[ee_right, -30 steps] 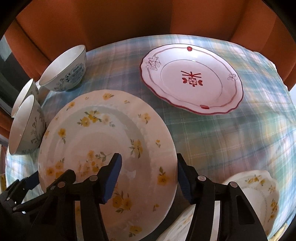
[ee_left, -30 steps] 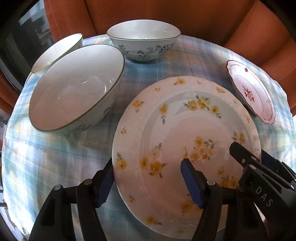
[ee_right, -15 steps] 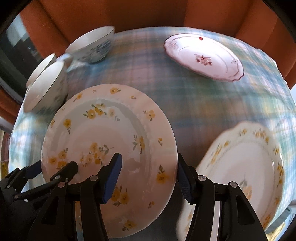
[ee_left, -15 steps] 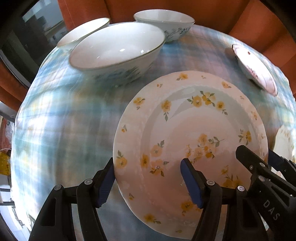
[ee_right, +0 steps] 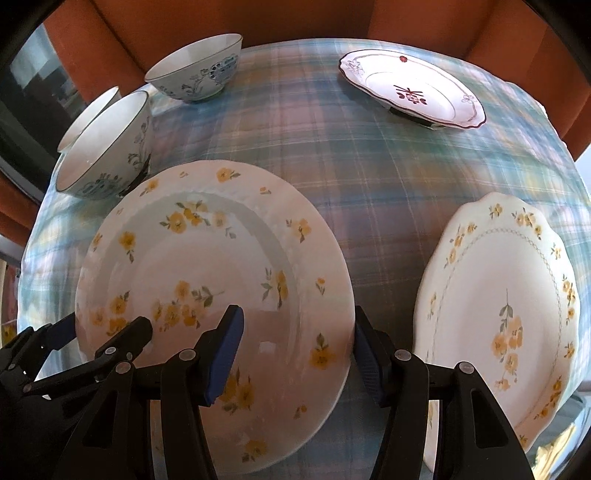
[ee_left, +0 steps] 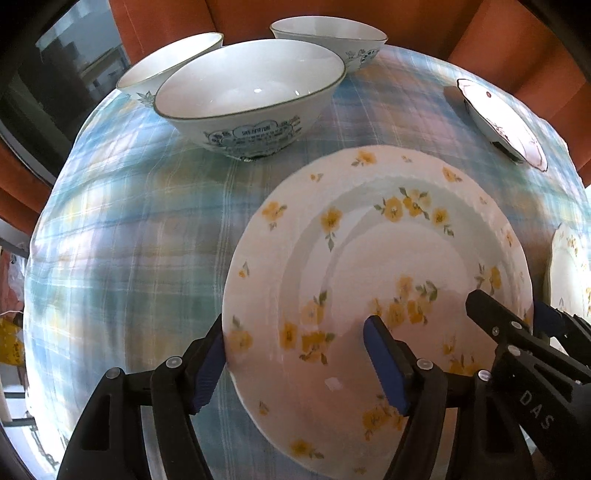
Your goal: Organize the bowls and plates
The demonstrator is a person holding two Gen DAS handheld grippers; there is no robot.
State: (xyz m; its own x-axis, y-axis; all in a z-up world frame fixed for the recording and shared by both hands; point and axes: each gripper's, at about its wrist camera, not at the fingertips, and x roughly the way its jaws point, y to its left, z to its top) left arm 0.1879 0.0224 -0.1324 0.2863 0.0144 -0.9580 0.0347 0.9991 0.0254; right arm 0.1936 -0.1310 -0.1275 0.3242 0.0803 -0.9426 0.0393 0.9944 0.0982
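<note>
A large plate with yellow flowers (ee_left: pixel 388 258) (ee_right: pixel 207 266) hangs low over the checked cloth, and I cannot tell whether it rests on it. My left gripper (ee_left: pixel 295 326) straddles its left rim: one pad lies against the outer edge, the other over the inner face, and the jaws are opening. My right gripper (ee_right: pixel 298 314) is shut on the opposite rim in the same way. A scalloped yellow-flowered plate (ee_right: pixel 509 295) lies just to the right. A red-trimmed plate (ee_right: pixel 413 88) sits at the far right. Three blue-patterned bowls (ee_left: pixel 251 85) (ee_left: pixel 166 62) (ee_left: pixel 328 37) stand at the far left.
The round table (ee_right: pixel 369 177) has a blue checked cloth that falls away at its edges. Orange chairs (ee_right: pixel 295 18) ring its far side. A dark glass panel (ee_left: pixel 55 74) is at the left. A strip of bare cloth separates the two yellow plates.
Both grippers carried the flowered plate toward the near side, so the bowls and red-trimmed plate sit farther off. The scalloped plate came into view on the right. In the last half second motion nearly stopped.
</note>
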